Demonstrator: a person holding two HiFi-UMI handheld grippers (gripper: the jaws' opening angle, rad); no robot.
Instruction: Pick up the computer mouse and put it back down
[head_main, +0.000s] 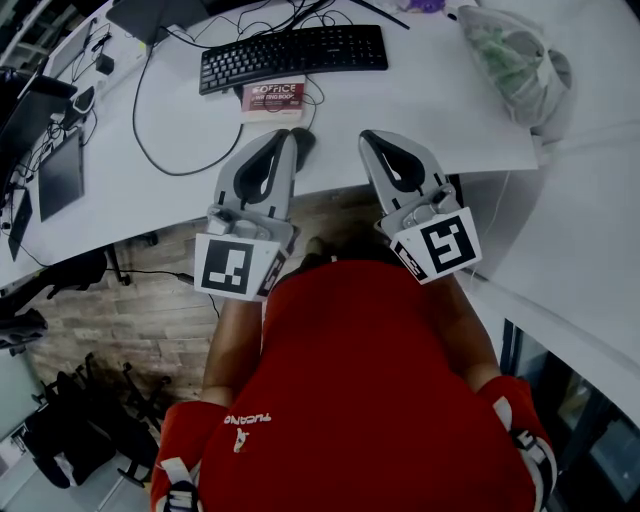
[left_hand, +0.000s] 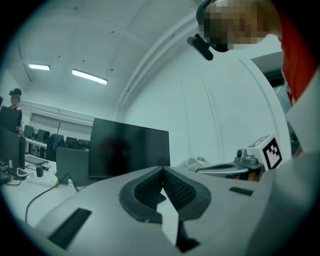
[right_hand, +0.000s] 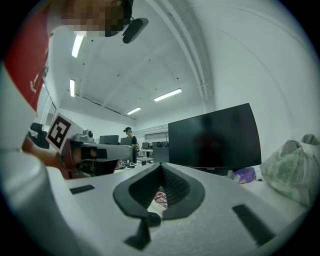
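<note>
- Head view: your left gripper (head_main: 289, 137) covers part of the computer mouse (head_main: 305, 146); only a dark sliver shows beside its tip.
- Small print on the book (head_main: 273, 99) is too fine to read.
- A dark slab (head_main: 150, 14) is cut off by the top edge; you can't tell what it is.
- Right gripper view: the mouse (right_hand: 151, 218) is a small dark blob in the jaw gap, its shape unclear. The book (right_hand: 162, 199) is mostly hidden.
- A distant person (right_hand: 129, 134) is too small to make out.
</note>
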